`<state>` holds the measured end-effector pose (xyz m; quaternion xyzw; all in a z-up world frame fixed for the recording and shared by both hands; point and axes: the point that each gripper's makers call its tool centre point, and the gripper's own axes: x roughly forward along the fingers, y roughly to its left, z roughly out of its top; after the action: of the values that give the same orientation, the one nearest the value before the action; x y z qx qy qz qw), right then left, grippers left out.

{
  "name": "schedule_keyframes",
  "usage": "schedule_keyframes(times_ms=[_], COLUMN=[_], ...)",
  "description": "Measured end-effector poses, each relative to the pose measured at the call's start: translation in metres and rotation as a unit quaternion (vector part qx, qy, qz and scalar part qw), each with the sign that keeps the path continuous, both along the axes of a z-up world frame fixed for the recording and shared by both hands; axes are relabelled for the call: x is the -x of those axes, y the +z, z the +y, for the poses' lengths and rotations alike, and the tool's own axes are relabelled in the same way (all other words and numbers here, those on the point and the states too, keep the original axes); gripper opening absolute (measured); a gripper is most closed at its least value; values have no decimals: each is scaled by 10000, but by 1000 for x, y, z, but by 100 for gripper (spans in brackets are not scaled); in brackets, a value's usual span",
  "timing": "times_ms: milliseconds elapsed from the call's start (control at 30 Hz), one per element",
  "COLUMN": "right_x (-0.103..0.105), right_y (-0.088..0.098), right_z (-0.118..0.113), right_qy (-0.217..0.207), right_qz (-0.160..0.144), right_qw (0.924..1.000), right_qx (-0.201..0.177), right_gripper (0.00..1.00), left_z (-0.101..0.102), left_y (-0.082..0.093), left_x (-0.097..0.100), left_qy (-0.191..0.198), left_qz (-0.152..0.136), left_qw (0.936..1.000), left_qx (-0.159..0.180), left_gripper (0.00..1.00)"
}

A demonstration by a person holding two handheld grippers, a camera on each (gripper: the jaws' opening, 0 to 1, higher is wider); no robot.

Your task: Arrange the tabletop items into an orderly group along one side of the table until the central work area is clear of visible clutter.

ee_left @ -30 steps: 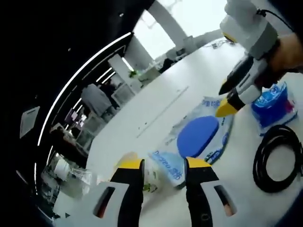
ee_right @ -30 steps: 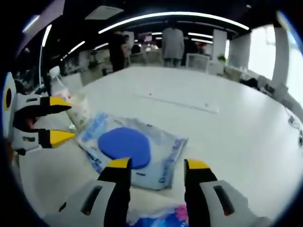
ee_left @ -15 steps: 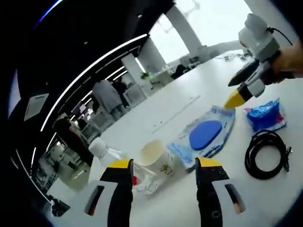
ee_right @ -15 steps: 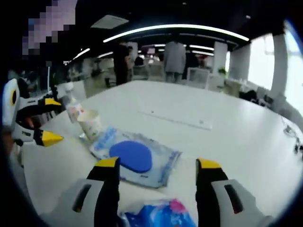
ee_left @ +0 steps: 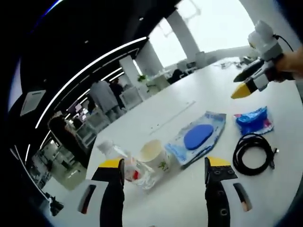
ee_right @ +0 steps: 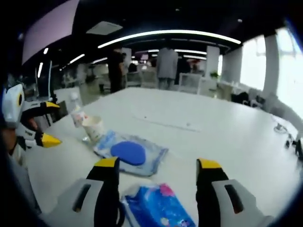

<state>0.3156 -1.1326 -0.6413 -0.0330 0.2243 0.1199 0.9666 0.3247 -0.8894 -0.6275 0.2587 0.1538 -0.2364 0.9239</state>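
Both grippers have pulled back, open and empty. At centre frame, the water bottle (ee_left: 124,162), paper cup (ee_left: 154,155), blue-disc pouch (ee_left: 199,136), blue packet (ee_left: 253,121) and black cable (ee_left: 252,153) now sit in a row, suggesting tidying is nearly done.

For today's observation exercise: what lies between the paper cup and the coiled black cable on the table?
In the left gripper view, the clear pouch with the blue disc lies between the paper cup and the black cable.

The table (ee_left: 156,113) at the centre of the left gripper view is smooth, white and faintly glossy, and the clear plastic bottle (ee_left: 124,162) at lower left glints beside a matt paper cup (ee_left: 154,155). The pouch (ee_left: 199,137) with the blue disc is shiny crinkled film, like the blue packet (ee_left: 253,121) at right. Below it, the black cable (ee_left: 253,153) looks rubbery and dull.
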Motion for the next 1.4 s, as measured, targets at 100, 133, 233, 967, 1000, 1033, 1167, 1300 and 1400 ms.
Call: schedule_keyframes(times_ms=[100, 133, 233, 967, 1000, 1033, 1167, 1300, 1400], right_x=[10, 14, 21, 64, 64, 65, 69, 79, 85], right_y=[2, 3, 6, -17, -17, -18, -23, -34, -38], right_z=[-6, -8, -15, -45, -46, -47, -49, -51, -56], right_qy=[-112, -165, -308, -972, -983, -1015, -1087, -1064, -1170], right_qz=[-2, -20, -58, 335, 339, 342, 392, 559, 580], right_qw=[9999, 9999, 9995, 9947, 9946, 9942, 9933, 9927, 9914], right_qx=[-16, -34, -66, -29, -31, -45, -76, 25, -54], right_gripper=[63, 63, 62, 61, 61, 61, 60, 58, 58], left_z=[-5, -7, -11, -75, -76, -79, -86, -87, -85], left_y=[1, 1, 1, -19, -19, -18, -20, -19, -17], left_x=[1, 2, 5, 3, 2, 1, 1, 6, 9], left_qy=[-78, -132, -275, -1050, -1058, -1095, -1210, -1239, -1301], left_qz=[29, 52, 73, 701, 706, 709, 783, 909, 855], left_qw=[10000, 9999, 9996, 9897, 9897, 9893, 9873, 9852, 9857], left_qx=[-4, -32, -65, 668, 661, 661, 667, 758, 641], left_gripper=[67, 67, 66, 62, 62, 62, 62, 60, 59])
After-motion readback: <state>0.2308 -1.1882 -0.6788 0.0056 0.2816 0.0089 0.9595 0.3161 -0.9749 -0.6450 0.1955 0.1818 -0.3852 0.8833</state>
